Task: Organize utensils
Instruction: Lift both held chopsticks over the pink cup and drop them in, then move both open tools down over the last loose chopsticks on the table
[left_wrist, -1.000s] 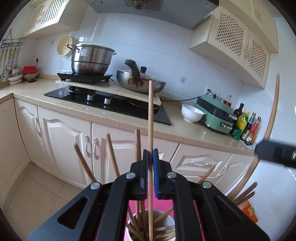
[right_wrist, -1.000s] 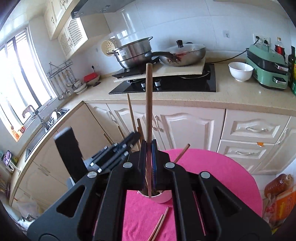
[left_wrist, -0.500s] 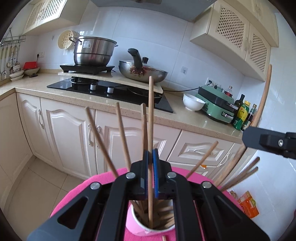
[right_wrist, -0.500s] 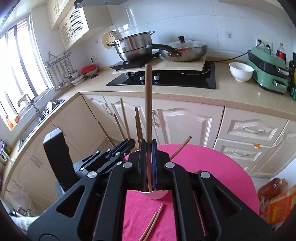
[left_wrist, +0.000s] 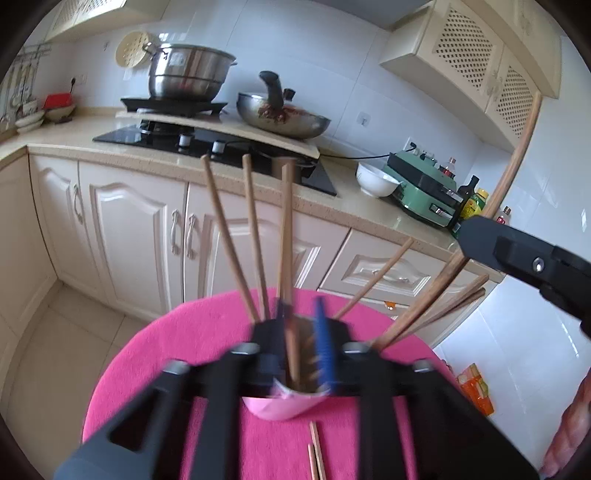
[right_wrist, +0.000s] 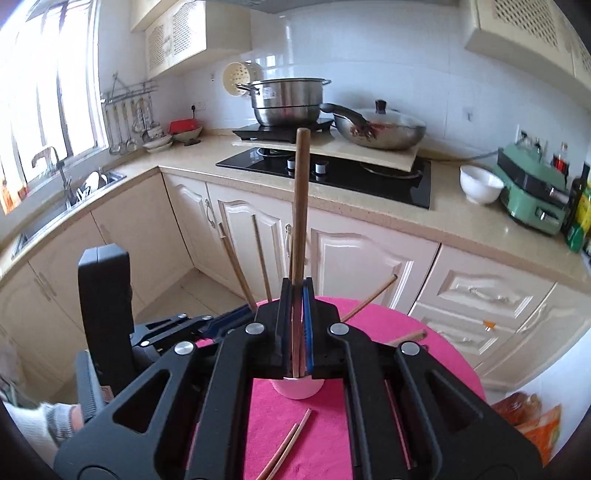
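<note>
A pink-white cup (left_wrist: 280, 404) stands on the round pink table (left_wrist: 155, 354) and holds several wooden chopsticks (left_wrist: 225, 240). My left gripper (left_wrist: 301, 332) is over the cup with its jaws a little apart. A chopstick (left_wrist: 287, 236) stands loose between them, its lower end in the cup. My right gripper (right_wrist: 297, 317) is shut on a darker chopstick (right_wrist: 300, 199), held upright above the cup (right_wrist: 297, 387). That chopstick also shows at the right in the left wrist view (left_wrist: 517, 147). Two chopsticks (right_wrist: 286, 446) lie on the table in front of the cup.
The kitchen counter (right_wrist: 369, 206) behind holds a hob, a steel pot (right_wrist: 288, 99), a wok (right_wrist: 380, 129), a white bowl (right_wrist: 478, 182) and a green appliance (right_wrist: 532, 192). A sink (right_wrist: 55, 206) sits at the left. Cabinets stand below the counter.
My left gripper has opened and let go of its chopstick, which now stands in the cup. Both views have tilted down towards the table. The right gripper still holds its chopstick.
</note>
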